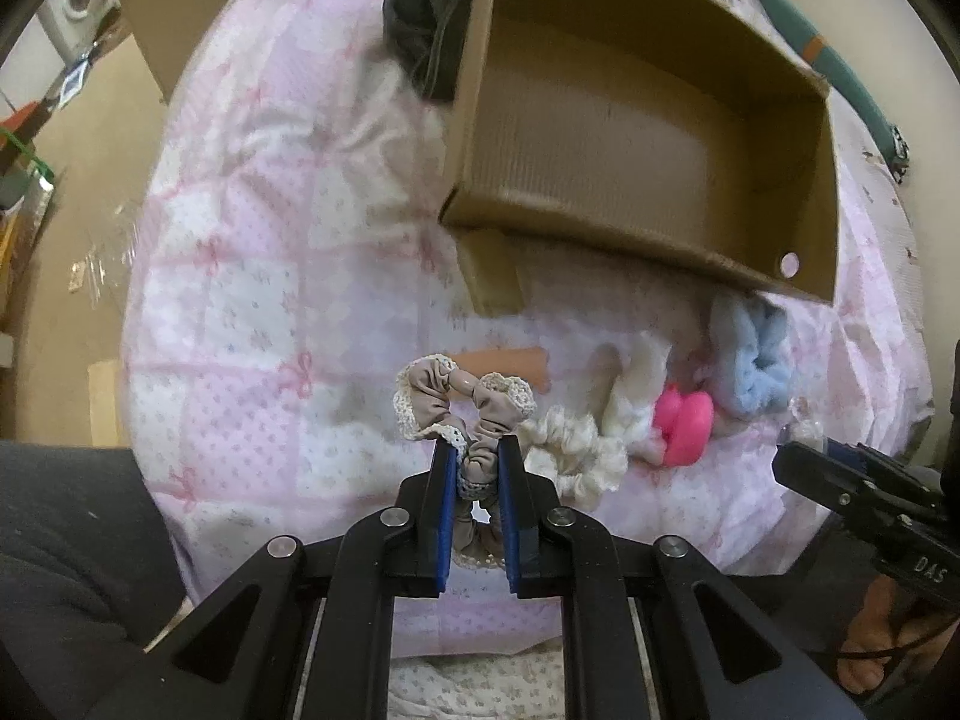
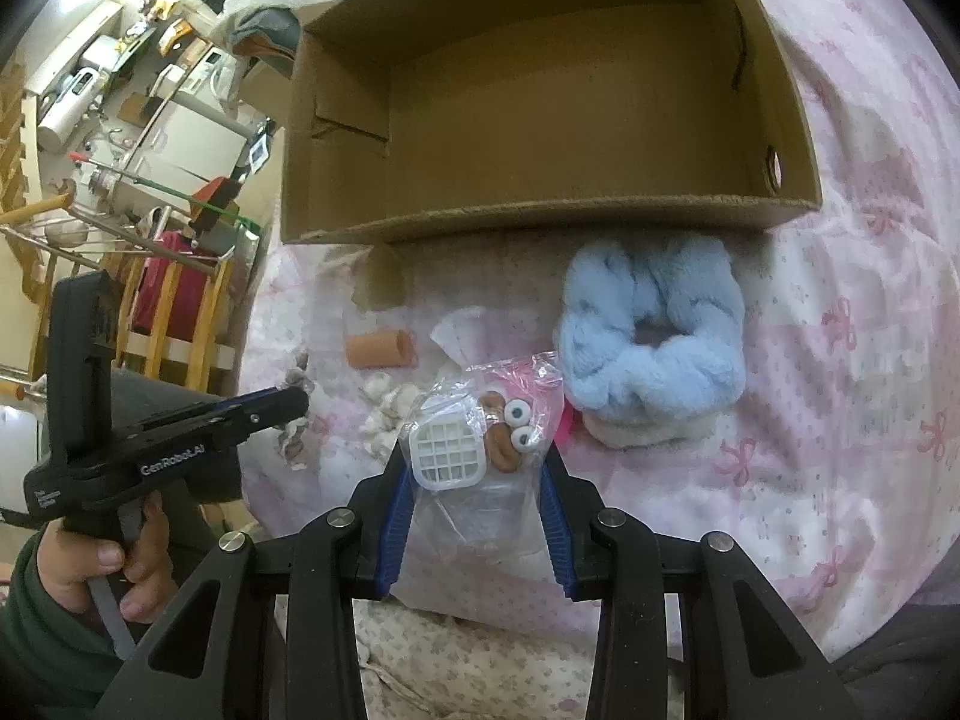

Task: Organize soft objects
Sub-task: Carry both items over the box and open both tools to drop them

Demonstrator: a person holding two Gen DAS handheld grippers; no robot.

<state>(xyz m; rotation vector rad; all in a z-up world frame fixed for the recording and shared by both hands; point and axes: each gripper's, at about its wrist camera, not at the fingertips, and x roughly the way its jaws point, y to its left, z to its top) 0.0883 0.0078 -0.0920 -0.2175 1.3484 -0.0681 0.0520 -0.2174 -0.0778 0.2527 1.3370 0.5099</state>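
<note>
My left gripper (image 1: 475, 447) is shut on a beige lace-trimmed scrunchie (image 1: 459, 405) and holds it just above the pink quilt. A cream scrunchie (image 1: 579, 450), a pink soft toy (image 1: 684, 420) and a fluffy blue scrunchie (image 1: 750, 360) lie to its right. An empty open cardboard box (image 1: 636, 138) stands behind them. In the right wrist view my right gripper (image 2: 474, 450) is open around a clear plastic bag (image 2: 480, 438) holding a white grid piece and small toys. The blue scrunchie (image 2: 654, 336) lies ahead to the right, before the box (image 2: 540, 90). The left gripper (image 2: 282, 405) shows at the left.
A pink quilt (image 1: 252, 276) covers the bed. An orange tube (image 2: 381, 348) lies near the box's loose flap (image 2: 378, 279). A dark garment (image 1: 426, 24) lies behind the box on the left. Shelves and clutter (image 2: 150, 120) stand beyond the bed's left edge.
</note>
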